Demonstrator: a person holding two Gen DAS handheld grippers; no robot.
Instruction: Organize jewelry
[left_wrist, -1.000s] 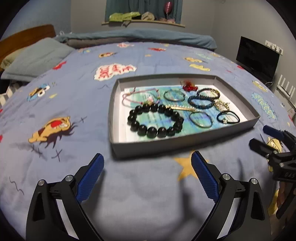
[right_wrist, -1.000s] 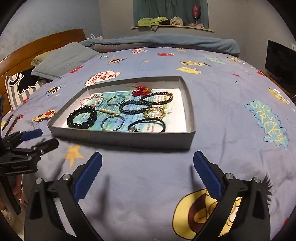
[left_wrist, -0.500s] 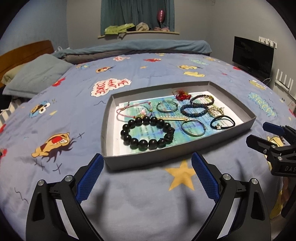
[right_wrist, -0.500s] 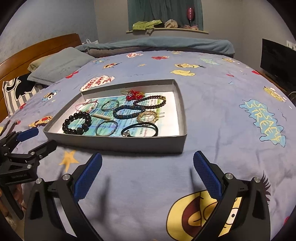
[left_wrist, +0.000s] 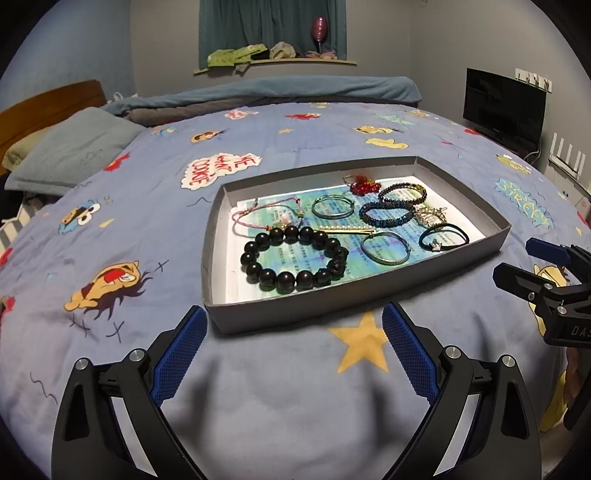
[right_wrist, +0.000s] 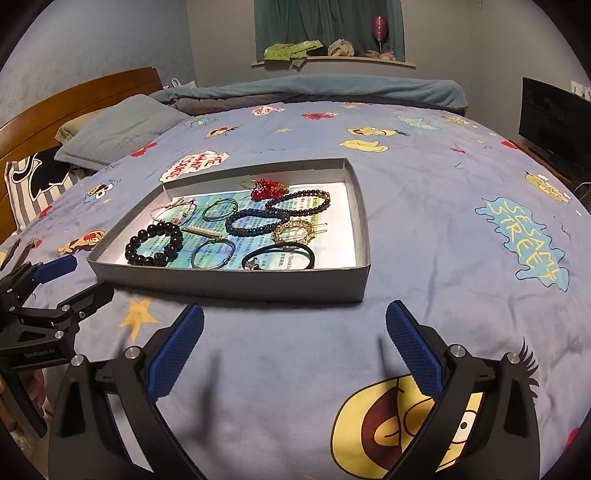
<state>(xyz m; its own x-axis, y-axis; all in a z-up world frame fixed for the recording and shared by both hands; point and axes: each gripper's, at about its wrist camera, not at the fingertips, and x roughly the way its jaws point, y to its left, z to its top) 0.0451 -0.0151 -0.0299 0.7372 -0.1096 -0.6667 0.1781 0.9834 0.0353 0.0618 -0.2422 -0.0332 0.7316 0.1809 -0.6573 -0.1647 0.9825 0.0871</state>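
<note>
A shallow grey tray (left_wrist: 280, 314) (right_wrist: 236, 286) lies on the bed and holds several pieces of jewelry. In it are a big black bead bracelet (left_wrist: 293, 258) (right_wrist: 154, 244), a pink cord bracelet (left_wrist: 266, 212), thin metal bangles (left_wrist: 385, 247) (right_wrist: 213, 253), dark beaded bracelets (left_wrist: 388, 214) (right_wrist: 255, 221), a red bead piece (left_wrist: 364, 184) (right_wrist: 267, 189), a gold hair clip (right_wrist: 295, 229) and a black hair tie (left_wrist: 443, 236) (right_wrist: 280, 254). My left gripper (left_wrist: 291, 350) is open and empty, in front of the tray's near edge. My right gripper (right_wrist: 293, 347) is open and empty, also short of the tray.
The blue cartoon-print bedspread (left_wrist: 110, 221) surrounds the tray. A grey pillow (left_wrist: 70, 155) and wooden headboard (right_wrist: 74, 96) lie far left. A folded blanket (left_wrist: 277, 92) runs along the far side. A black monitor (left_wrist: 504, 109) stands at the right.
Both grippers have drawn back and risen a little, so the tray sits farther from the fingers. Both stay open and empty. The jewelry has not moved.
</note>
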